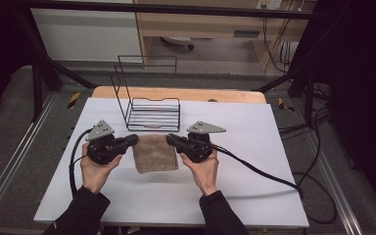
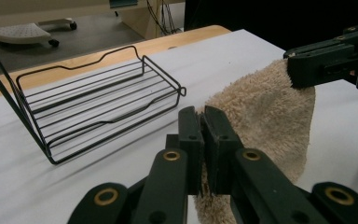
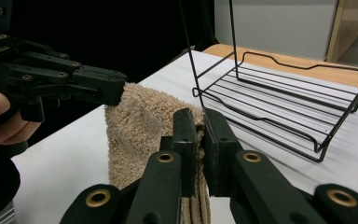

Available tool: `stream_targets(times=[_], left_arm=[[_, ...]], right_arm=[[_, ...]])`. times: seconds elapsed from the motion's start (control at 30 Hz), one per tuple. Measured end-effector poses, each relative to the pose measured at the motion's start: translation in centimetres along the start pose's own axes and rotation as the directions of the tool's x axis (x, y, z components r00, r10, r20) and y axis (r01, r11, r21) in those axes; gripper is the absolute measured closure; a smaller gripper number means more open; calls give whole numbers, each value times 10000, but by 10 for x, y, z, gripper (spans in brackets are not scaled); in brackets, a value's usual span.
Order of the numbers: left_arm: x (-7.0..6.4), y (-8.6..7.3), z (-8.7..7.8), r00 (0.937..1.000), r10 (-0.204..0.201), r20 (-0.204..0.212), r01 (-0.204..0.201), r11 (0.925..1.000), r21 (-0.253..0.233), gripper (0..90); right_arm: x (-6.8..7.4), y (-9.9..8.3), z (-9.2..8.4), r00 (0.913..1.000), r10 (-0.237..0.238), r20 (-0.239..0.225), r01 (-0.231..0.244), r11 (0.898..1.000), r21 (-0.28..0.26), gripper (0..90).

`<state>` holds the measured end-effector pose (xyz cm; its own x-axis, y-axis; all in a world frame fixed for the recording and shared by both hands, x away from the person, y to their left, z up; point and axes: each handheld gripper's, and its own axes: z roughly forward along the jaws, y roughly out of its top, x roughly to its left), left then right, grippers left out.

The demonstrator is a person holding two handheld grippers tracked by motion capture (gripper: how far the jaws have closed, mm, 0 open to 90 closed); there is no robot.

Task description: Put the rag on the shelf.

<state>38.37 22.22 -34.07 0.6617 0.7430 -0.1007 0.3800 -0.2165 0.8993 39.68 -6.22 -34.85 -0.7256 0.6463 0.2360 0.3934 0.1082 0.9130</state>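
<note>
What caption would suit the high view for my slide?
Both grippers, left and right, pinch the top corners of a folded beige towel before a black wire rack.

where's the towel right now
In the high view the beige towel hangs at the table's middle, pinched at its top corners by the left gripper and right gripper, just in front of the black wire rack.
</note>
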Motion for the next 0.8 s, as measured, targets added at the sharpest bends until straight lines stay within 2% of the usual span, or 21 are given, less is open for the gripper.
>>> stream_targets(times=[0.37, 0.8], left_arm=[[2, 16, -4, 9998, 145, -130, -150, 9993, -333, 859], [5, 28, -5, 9997, 93, -243, -109, 9978, -661, 859]], right_arm=[[4, 14, -4, 9996, -253, 155, 259, 9990, -368, 847], [6, 29, -6, 9986, -431, 299, 453, 9960, -764, 848]])
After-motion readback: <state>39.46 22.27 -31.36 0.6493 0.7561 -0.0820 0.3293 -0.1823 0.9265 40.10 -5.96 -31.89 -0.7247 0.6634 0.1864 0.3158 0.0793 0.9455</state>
